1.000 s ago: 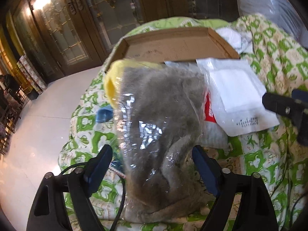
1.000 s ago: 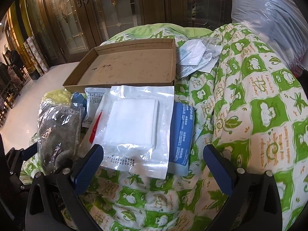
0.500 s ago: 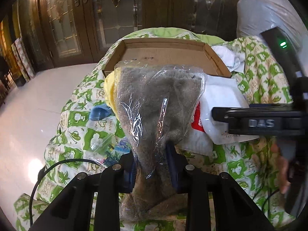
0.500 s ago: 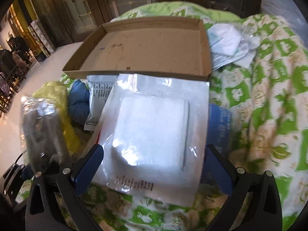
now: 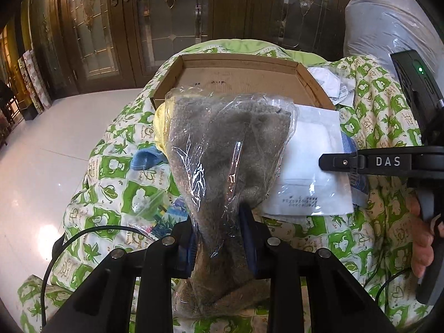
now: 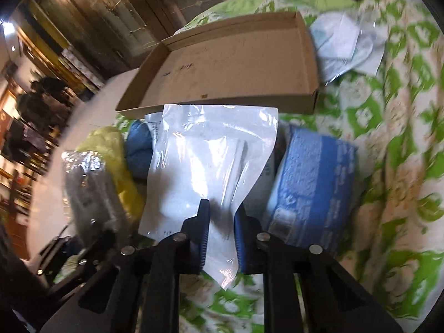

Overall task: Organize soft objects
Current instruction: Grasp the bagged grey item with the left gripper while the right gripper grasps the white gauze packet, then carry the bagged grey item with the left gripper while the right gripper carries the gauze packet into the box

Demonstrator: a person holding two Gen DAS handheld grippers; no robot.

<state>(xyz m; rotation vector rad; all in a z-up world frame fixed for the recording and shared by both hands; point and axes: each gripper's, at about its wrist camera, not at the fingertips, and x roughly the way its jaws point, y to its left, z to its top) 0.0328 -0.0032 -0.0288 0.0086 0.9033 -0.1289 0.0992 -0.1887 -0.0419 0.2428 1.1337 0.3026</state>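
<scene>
Two grippers are at work, each pinching one packet; one cardboard tray (image 5: pixel 244 83) lies open at twelve o'clock on the green-and-white quilt (image 5: pixel 116 194). The left gripper (image 5: pixel 219 238) has its blue pads pressed into the narrow lower end of one grey fleece bundle in clear film (image 5: pixel 227 149); the bundle stands up between the jaws and fans out toward twelve o'clock, its top edge crossing the tray's near wall. The right gripper (image 6: pixel 220 236) has just been closing; its jaws now squeeze the lower corner of one white sealed pouch (image 6: pixel 213 161), which rises from the pads toward twelve o'clock, its top edge touching the tray's near wall in that view. From the left wrist view the right gripper's black body shows at three o'clock, one hand (image 5: pixel 421 238) around its handle. Loose beside the pouch: one blue packet (image 6: pixel 310 183) at two o'clock, one blue cloth (image 6: pixel 138 149) and one yellow cloth (image 6: pixel 111 149) at ten o'clock; pale packets (image 6: pixel 347 44), their number unclear, lie past the tray's right corner.
</scene>
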